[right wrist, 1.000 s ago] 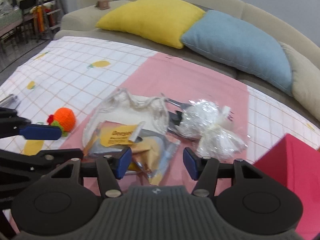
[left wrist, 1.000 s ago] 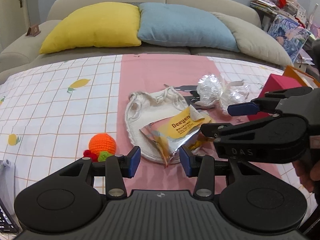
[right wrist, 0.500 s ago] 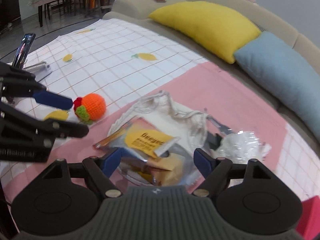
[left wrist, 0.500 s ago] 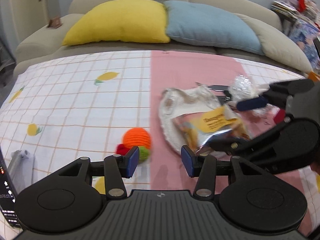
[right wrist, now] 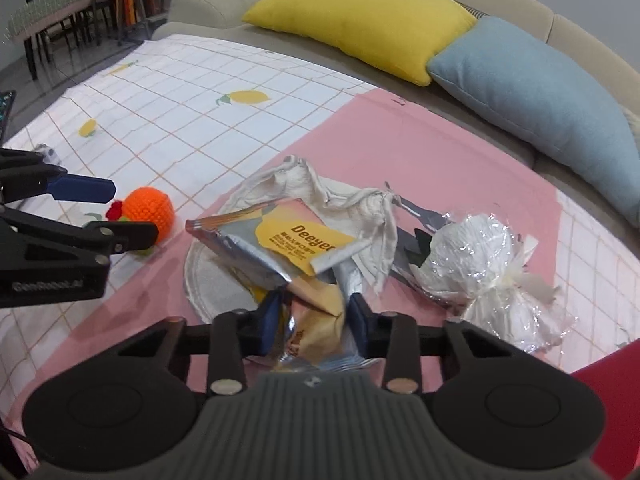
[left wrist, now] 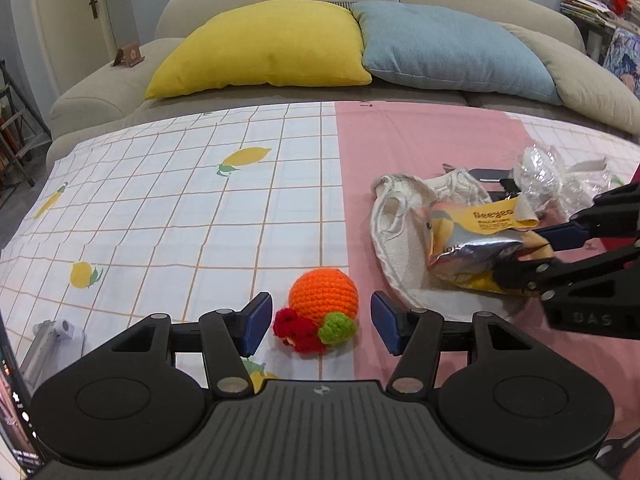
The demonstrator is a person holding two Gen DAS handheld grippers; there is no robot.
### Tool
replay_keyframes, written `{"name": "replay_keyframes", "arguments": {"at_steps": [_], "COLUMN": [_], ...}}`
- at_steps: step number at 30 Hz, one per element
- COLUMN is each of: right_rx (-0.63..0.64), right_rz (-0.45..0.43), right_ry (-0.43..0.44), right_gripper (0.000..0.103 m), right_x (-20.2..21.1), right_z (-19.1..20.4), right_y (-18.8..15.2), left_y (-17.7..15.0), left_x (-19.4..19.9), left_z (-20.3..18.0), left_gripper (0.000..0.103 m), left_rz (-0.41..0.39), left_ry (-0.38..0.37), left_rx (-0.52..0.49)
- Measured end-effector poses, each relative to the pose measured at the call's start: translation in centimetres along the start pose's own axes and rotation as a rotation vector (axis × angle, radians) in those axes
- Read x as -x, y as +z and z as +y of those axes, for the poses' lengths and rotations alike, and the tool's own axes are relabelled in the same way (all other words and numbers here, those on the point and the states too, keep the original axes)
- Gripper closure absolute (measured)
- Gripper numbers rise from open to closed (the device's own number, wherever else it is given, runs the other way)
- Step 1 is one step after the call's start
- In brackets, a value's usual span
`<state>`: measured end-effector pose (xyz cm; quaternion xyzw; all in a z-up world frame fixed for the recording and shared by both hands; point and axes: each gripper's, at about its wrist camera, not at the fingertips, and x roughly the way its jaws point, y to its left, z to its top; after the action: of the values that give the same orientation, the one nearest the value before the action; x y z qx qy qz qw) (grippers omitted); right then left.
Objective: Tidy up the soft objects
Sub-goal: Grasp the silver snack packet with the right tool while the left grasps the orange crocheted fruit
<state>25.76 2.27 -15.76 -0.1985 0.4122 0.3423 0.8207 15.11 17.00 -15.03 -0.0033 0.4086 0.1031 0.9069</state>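
Inspector: Grippers' condition?
Aide: Right gripper (right wrist: 312,320) has just been closing and pinches foil snack packet (right wrist: 280,252) over cloth bag (right wrist: 320,192); left gripper (left wrist: 316,322), jaws just widening, straddles crochet orange (left wrist: 323,296), seemingly for pickup.

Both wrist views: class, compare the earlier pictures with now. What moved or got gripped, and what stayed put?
The left hand-held gripper swung left from the snack packet to straddle the crocheted orange, jaws opening. The right hand-held gripper has just closed on the packet. The cloth pouch and cellophane bundle stayed put.
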Motion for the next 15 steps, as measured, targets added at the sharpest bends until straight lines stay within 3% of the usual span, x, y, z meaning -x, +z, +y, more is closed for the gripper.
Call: {"name": "replay_keyframes", "arguments": {"at_steps": [6, 8, 15], "right_rx": [-0.046, -0.049, 0.016], "right_rz": [-0.004, -0.005, -0.059], "right_ry": [-0.035, -0.039, -0.101], "right_gripper": [0.074, 0.074, 0.088], "right_x": [0.1, 0.2, 2.2], "right_z": [0.4, 0.6, 1.6], "right_y": [-0.1, -0.1, -0.4], "left_y": [-0.4, -0.3, -0.5], "left_x": [-1.2, -1.4, -0.8], "left_z": [0.0, 0.0, -0.3], "left_gripper": [0.037, 0.042, 0.052], "left_rz": [0.015, 0.013, -0.016], "left_ry": [0.007, 0.016, 0.028], "left_rx": [0.014, 0.008, -0.018]}}
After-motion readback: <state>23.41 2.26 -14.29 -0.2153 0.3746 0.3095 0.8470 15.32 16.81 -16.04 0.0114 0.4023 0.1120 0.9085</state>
